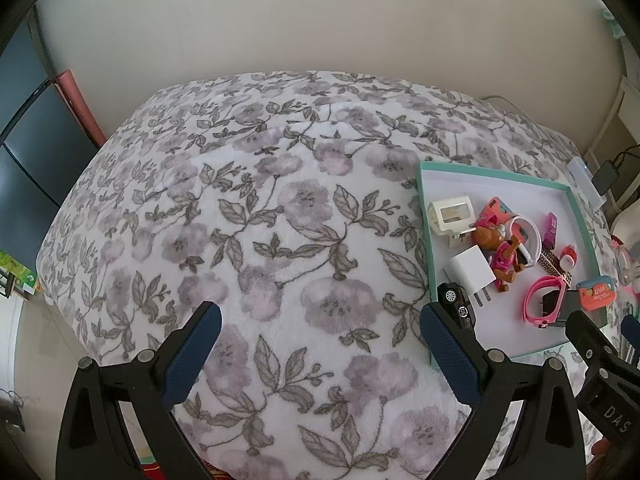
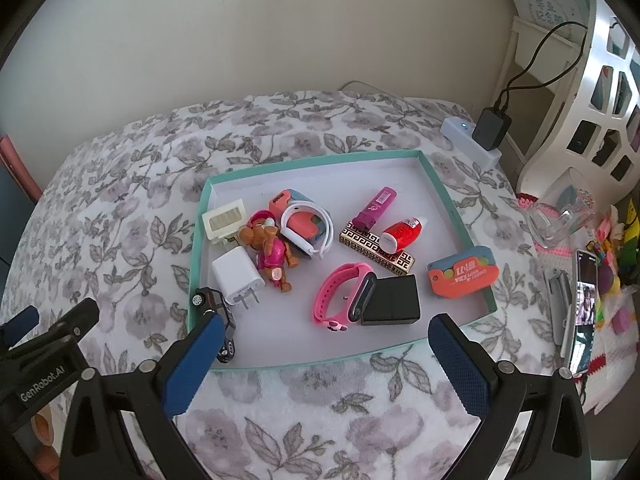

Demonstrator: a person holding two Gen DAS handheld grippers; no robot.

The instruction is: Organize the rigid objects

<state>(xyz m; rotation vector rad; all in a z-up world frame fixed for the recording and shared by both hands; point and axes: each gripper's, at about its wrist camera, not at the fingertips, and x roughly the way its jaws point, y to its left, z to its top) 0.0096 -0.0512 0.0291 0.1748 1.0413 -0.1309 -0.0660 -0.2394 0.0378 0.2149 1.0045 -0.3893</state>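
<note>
A teal-rimmed tray (image 2: 442, 188) lies on a floral blanket and holds several small items: a white charger (image 2: 237, 276), a cream plug (image 2: 224, 220), a toy dog in pink (image 2: 272, 250), a pink wristband (image 2: 340, 294), a black box (image 2: 394, 300), an orange box cutter (image 2: 464, 274), a gold patterned bar (image 2: 376, 250), a red bottle (image 2: 400, 232), a magenta stick (image 2: 376, 208) and a black toy car (image 2: 212, 304). My right gripper (image 2: 326, 364) is open and empty at the tray's near edge. My left gripper (image 1: 320, 344) is open and empty over bare blanket, left of the tray (image 1: 424, 216).
The floral blanket (image 1: 260, 220) covers the surface up to a cream wall. A power strip with a black adapter (image 2: 490, 128) lies behind the tray. A phone (image 2: 582, 308), a clear container (image 2: 560, 208) and colourful toys sit to the right.
</note>
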